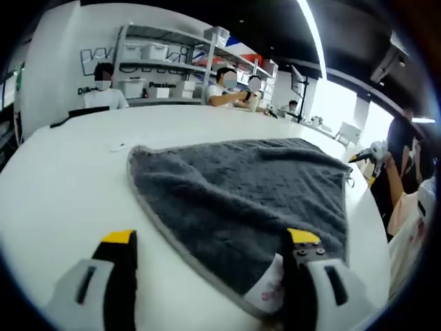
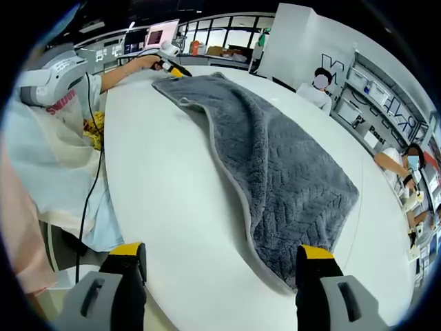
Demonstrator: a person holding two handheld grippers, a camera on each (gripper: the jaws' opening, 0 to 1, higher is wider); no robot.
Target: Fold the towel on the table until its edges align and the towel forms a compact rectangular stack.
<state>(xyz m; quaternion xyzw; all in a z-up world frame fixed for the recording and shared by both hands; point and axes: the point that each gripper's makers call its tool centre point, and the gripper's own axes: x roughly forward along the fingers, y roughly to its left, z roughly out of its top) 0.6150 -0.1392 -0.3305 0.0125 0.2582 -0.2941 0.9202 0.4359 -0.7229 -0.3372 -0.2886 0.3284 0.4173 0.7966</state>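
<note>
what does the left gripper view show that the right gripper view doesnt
Left gripper view: a white label at the towel's near corner, beside the left tongs' right jaw, and grey shelves of white bins behind seated people.

Right gripper view: the person's pale clothing off the table edge and a hand holding the other tongs at the towel's far corner, plus a lit monitor.

Both: the grey towel spread flat on the white table, with open, yellow-tipped jaws; right tongs.

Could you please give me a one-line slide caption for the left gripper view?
Open left tongs poised at the near corner of a grey towel spread on a white table.
</note>
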